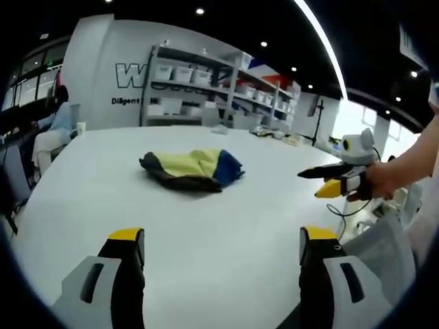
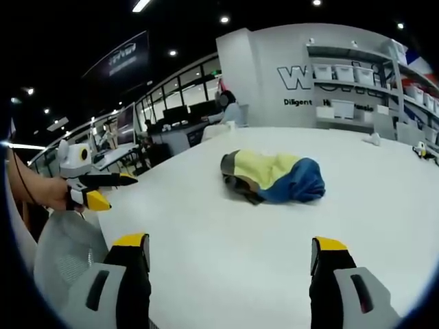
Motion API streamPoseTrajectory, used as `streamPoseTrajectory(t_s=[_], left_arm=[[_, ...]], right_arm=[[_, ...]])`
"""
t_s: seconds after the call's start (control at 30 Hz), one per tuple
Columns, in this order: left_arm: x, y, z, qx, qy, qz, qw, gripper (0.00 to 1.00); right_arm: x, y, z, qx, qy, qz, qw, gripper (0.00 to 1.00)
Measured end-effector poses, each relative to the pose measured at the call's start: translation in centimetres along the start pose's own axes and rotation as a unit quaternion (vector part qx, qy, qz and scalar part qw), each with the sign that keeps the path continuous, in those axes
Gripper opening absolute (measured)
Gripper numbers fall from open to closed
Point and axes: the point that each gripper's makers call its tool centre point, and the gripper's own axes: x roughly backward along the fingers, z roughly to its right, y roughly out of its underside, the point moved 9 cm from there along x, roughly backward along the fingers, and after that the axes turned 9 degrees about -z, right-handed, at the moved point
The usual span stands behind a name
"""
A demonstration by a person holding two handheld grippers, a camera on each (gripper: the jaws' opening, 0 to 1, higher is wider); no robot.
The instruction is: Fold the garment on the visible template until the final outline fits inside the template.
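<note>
Yellow-tipped jaws of the left gripper (image 1: 223,240) stand spread wide over the bare white table (image 1: 219,274), holding nothing. Ahead lies the garment (image 1: 192,168), a crumpled heap of yellow, blue and dark cloth, well apart from both tools. Likewise the right gripper (image 2: 230,245) has its jaws spread and holds nothing. Behind the garment stand shelves (image 1: 206,86) with white bins. A chair (image 2: 65,250) sits at the table's edge.
</note>
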Motion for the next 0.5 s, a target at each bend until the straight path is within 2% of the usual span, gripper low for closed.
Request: streamPoseTrajectory(t_s=[0.5], left_arm=[[-1.7,-0.8,0.1,-0.007,0.008,-0.013,0.9999,0.88]], right_arm=[[-0.8,-0.5,1.3,0.008,-0.011,-0.006,0.9999,0.9]])
